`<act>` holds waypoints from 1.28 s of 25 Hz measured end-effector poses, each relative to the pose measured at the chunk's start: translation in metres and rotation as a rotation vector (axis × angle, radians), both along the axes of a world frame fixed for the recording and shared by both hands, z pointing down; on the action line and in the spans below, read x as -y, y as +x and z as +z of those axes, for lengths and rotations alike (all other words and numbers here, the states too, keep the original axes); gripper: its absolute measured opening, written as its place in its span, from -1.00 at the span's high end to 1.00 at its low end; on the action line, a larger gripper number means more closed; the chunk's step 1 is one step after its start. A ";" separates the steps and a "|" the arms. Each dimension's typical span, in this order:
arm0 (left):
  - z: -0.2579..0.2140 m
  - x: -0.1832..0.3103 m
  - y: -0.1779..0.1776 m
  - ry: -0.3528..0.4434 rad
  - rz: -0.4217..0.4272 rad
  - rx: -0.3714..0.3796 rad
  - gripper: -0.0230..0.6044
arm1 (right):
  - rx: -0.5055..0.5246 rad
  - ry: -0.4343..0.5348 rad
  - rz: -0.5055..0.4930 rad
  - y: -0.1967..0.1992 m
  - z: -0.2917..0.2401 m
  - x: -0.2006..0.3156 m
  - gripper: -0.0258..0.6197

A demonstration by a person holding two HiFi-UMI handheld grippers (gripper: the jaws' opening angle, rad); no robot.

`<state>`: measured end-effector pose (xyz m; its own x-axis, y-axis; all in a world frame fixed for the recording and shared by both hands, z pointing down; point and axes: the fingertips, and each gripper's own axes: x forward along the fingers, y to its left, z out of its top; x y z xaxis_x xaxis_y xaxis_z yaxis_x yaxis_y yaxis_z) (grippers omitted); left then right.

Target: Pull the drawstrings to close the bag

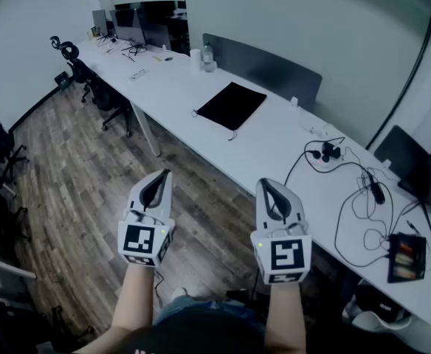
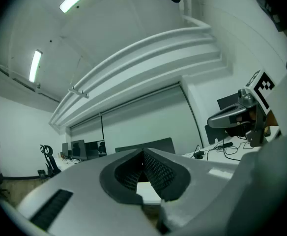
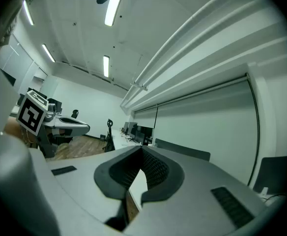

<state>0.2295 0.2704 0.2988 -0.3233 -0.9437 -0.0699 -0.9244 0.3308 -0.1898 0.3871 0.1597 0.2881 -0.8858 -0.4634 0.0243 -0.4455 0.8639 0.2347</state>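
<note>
A flat black drawstring bag [image 1: 231,105] lies on the long white table [image 1: 274,153], its cords trailing off the near corners. I hold both grippers up over the wooden floor, well short of the table and apart from the bag. My left gripper [image 1: 165,172] is shut with nothing in it; in the left gripper view its tips [image 2: 143,153] meet. My right gripper [image 1: 263,182] is likewise shut and empty, tips [image 3: 142,150] together. Neither gripper view shows the bag.
Black cables and a power strip [image 1: 363,198] sprawl on the table's right part, with a dark box [image 1: 406,257] near its end. Monitors [image 1: 130,24] and a bottle [image 1: 207,56] stand at the far end. Office chairs [image 1: 90,83] line the left side.
</note>
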 end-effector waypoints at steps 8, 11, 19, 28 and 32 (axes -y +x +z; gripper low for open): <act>-0.002 0.036 0.018 0.003 -0.076 -0.013 0.93 | 0.002 -0.010 -0.078 0.010 0.001 0.044 0.94; 0.004 0.045 0.023 -0.007 -0.105 -0.029 0.93 | 0.014 -0.027 -0.109 0.015 0.003 0.057 0.94; 0.017 0.068 -0.005 -0.024 -0.123 -0.041 0.93 | -0.023 -0.074 -0.114 -0.009 0.026 0.088 0.93; 0.022 0.094 -0.128 -0.039 -0.061 -0.051 0.93 | -0.002 -0.076 -0.044 -0.124 0.027 0.108 0.93; 0.021 0.112 -0.182 -0.056 0.000 -0.040 0.93 | -0.012 -0.083 0.009 -0.176 0.031 0.115 0.93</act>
